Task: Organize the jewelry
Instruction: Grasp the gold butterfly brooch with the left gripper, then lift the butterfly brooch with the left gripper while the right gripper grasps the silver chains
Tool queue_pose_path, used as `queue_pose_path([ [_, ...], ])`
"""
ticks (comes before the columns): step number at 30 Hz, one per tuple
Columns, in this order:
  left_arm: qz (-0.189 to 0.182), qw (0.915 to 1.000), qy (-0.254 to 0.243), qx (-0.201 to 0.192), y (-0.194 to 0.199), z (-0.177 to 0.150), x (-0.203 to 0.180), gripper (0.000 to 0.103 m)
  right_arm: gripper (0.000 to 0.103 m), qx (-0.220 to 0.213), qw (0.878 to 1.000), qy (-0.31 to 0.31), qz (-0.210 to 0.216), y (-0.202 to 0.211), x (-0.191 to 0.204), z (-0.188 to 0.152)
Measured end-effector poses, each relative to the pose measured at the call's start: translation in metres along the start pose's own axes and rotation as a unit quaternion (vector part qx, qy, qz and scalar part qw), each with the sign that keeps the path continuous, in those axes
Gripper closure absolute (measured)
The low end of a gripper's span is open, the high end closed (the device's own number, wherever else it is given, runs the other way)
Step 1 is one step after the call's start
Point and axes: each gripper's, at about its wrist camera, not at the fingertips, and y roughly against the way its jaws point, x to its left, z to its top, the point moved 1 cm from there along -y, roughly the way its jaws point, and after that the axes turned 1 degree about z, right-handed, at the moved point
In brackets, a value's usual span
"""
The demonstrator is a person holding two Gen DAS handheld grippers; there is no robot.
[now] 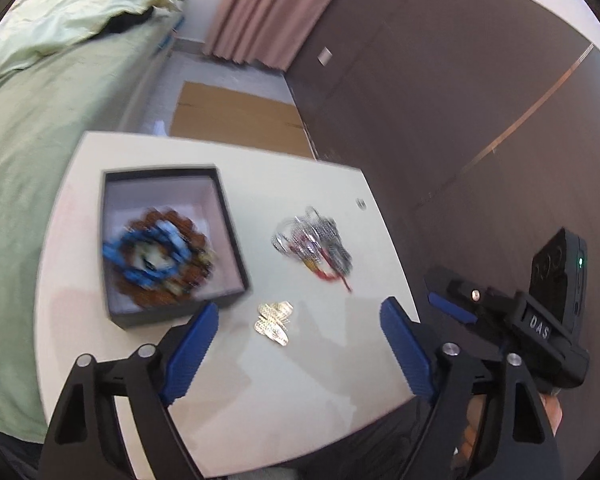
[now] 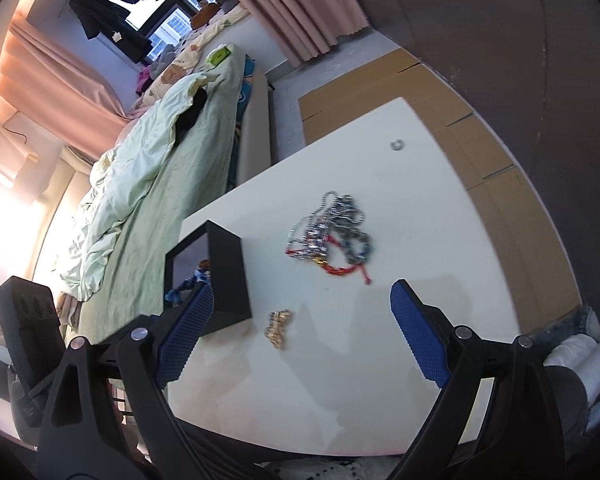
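In the left wrist view the left tool (image 1: 298, 330) stands wide open over the white worktop (image 1: 332, 200) with nothing between its blue pads, and the small gold clasp piece (image 1: 274, 322) lies on the worktop just ahead of the gap, a little left of its centre line. The clasp's long axis runs from upper right to lower left in this view, slanting across the line the tool points along. The open black box (image 1: 236, 240), already holding a blue and brown beaded bracelet (image 1: 156, 258), sits to the left of the clasp and just beyond the left pad. The tangle of silver chains with a red cord (image 1: 316, 246) lies farther off and slightly to the right, apart from both box and clasp. The right tool's body shows at the right edge of this view. In the right wrist view the right tool (image 2: 302, 314) is likewise spread wide and empty; the same gold clasp piece (image 2: 278, 328) lies between its pads but closer to the left one, beside the box's near corner (image 2: 228, 276), while the chain tangle (image 2: 332, 236) sits ahead and near the centre line. Judged from both views, the clasp is the nearest loose piece to either tool, and the left tool lines up on it more squarely.
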Motion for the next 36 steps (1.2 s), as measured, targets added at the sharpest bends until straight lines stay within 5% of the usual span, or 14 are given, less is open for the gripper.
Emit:
queue_pose_path([
  [6,0.004,0.9989,-0.006,0.047,-0.032,-0.012,-0.014,0.042,0.013,0.000,1.000,-0.014,-0.004,0.009,-0.023,-0.009],
  [12,0.046,0.9956,-0.016,0.079,-0.062,-0.015,-0.015,0.057,0.013,-0.004,0.999,-0.032,-0.008,0.019,-0.045,-0.017],
  [25,0.159,0.9806,-0.071,0.090,-0.114,-0.023,-0.020,0.060,0.014,-0.011,0.998,-0.047,-0.026,0.029,-0.072,-0.018],
  [29,0.192,0.9734,-0.095,0.081,-0.122,-0.027,-0.026,0.064,0.022,-0.009,0.999,-0.044,-0.030,0.026,-0.076,-0.019],
  [32,0.215,0.9669,-0.115,0.075,-0.124,-0.027,-0.029,0.077,0.029,-0.009,0.999,-0.030,-0.036,0.020,-0.074,-0.020],
  [36,0.196,0.9712,-0.115,0.072,-0.118,-0.021,-0.029,0.091,0.042,0.007,0.999,0.010,-0.033,0.003,-0.065,-0.018],
])
